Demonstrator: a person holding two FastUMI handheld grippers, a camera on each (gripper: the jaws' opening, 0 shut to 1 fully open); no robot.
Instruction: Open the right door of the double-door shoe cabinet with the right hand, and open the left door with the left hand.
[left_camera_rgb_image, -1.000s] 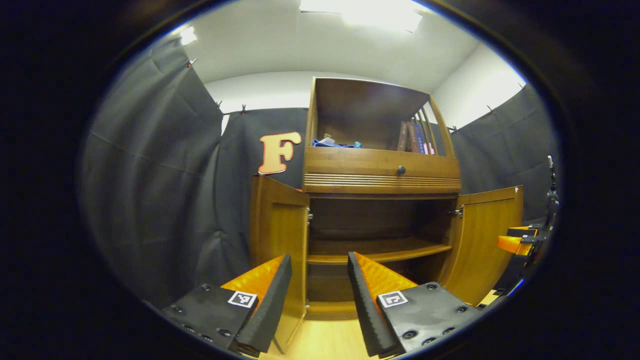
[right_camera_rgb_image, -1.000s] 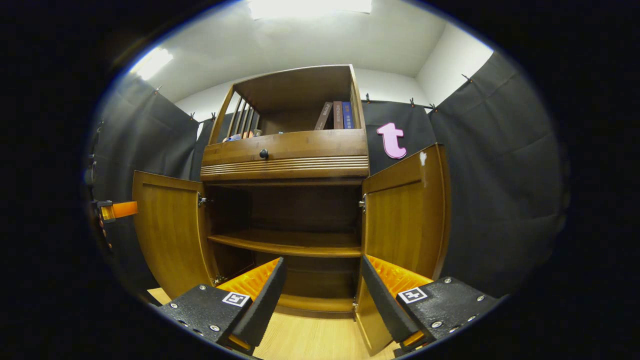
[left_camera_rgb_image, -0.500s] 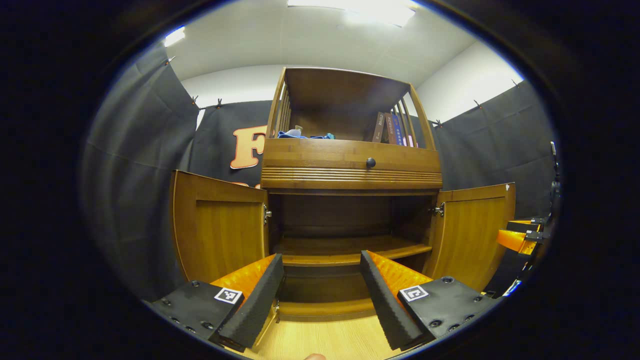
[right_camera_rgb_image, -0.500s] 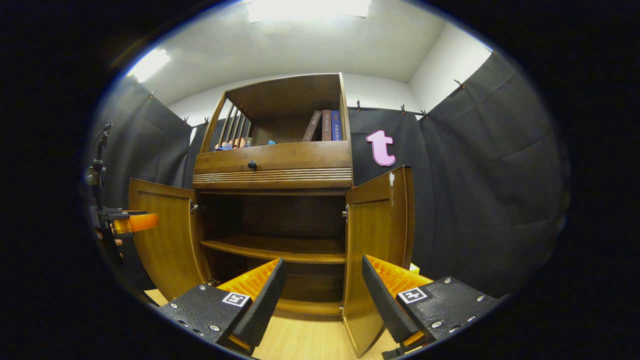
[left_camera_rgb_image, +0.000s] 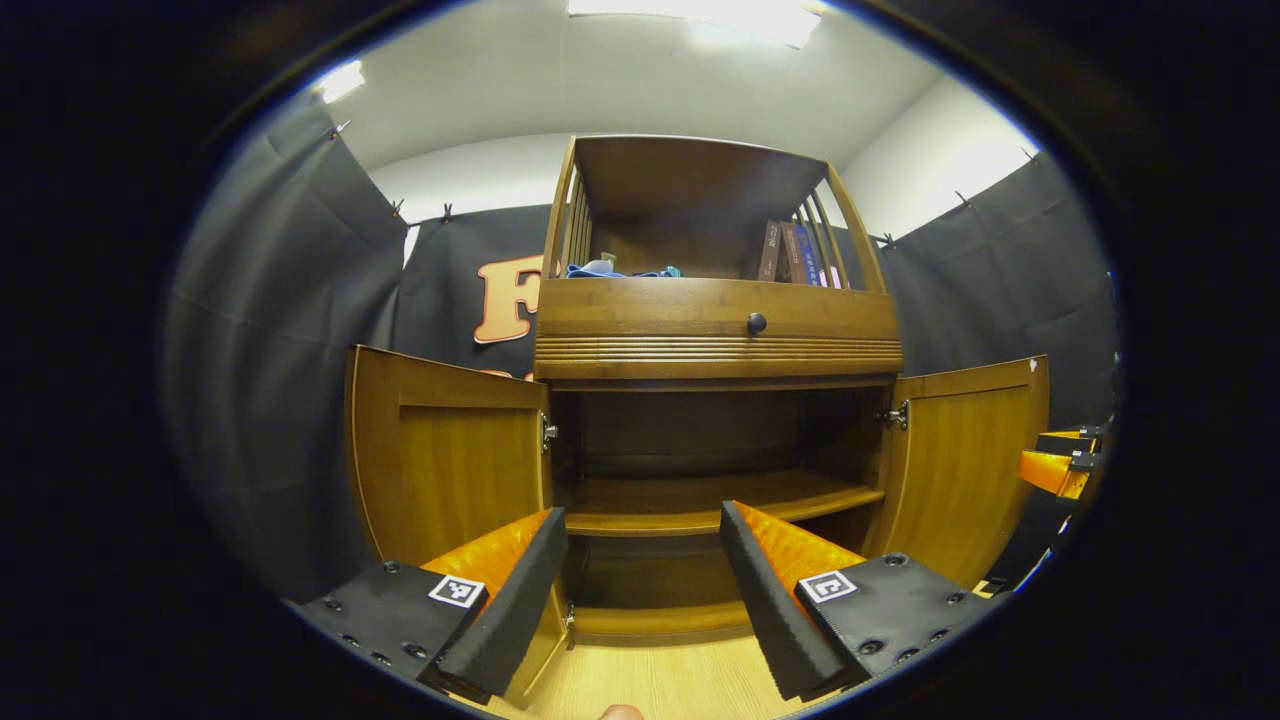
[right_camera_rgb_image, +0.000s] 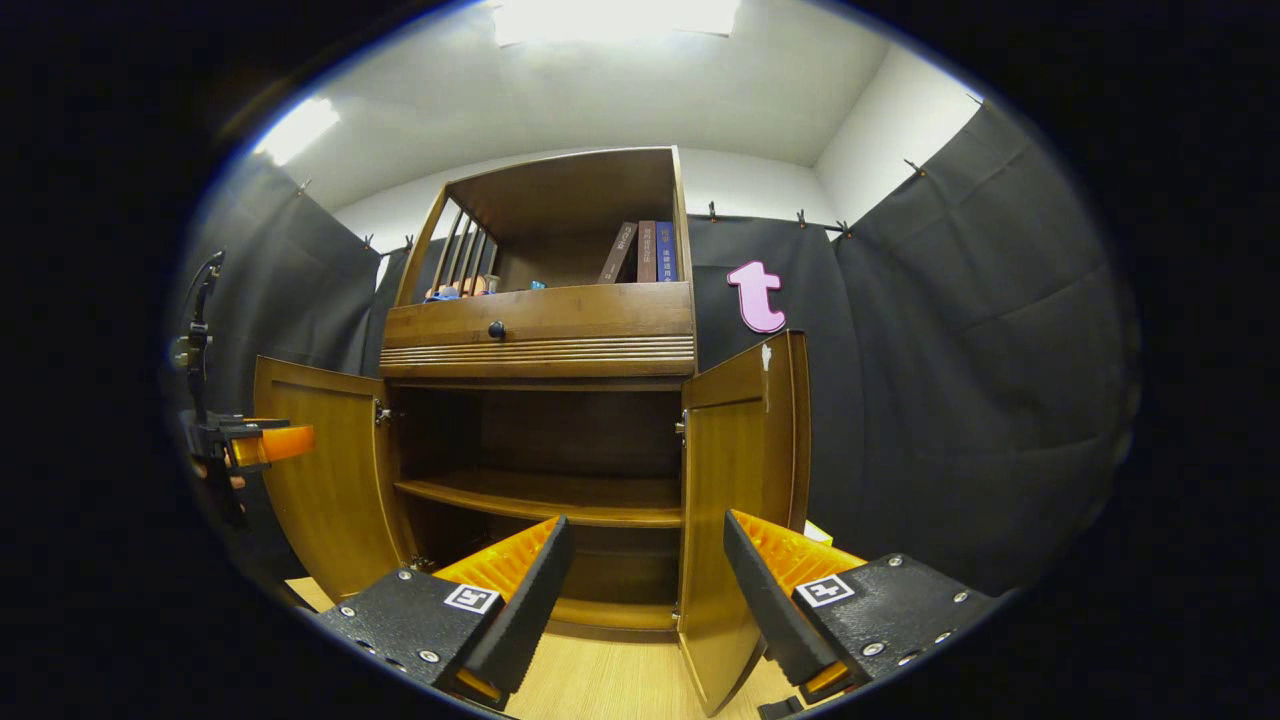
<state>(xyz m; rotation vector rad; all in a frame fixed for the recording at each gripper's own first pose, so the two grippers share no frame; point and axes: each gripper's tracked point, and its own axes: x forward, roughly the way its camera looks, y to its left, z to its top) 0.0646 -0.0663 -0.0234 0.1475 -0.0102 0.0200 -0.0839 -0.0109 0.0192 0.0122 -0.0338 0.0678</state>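
Observation:
The wooden shoe cabinet (left_camera_rgb_image: 715, 345) stands with both lower doors swung open. In the left gripper view the left door (left_camera_rgb_image: 445, 455) and right door (left_camera_rgb_image: 965, 465) show their inner faces beside the bare inner shelf (left_camera_rgb_image: 700, 495). My left gripper (left_camera_rgb_image: 640, 590) is open in front of the cabinet, holding nothing and touching no door. In the right gripper view the right door (right_camera_rgb_image: 745, 480) stands nearly edge-on, just behind my open, unloaded right gripper (right_camera_rgb_image: 645, 590). The left door (right_camera_rgb_image: 320, 470) is farther left. Each gripper also shows at the other view's edge: right gripper (left_camera_rgb_image: 1055, 470), left gripper (right_camera_rgb_image: 255, 445).
Above the doors is a drawer with a dark knob (left_camera_rgb_image: 756, 323). The top shelf holds books (left_camera_rgb_image: 790, 255) and a blue cloth (left_camera_rgb_image: 610, 271). Light wooden floor (left_camera_rgb_image: 660, 680) lies before the cabinet. Black cloth walls surround it. A thin stand (right_camera_rgb_image: 197, 330) rises at the left.
The left gripper view has swung from the left door's edge to face the cabinet squarely. The right gripper has drawn back a little; the right door now looks more edge-on.

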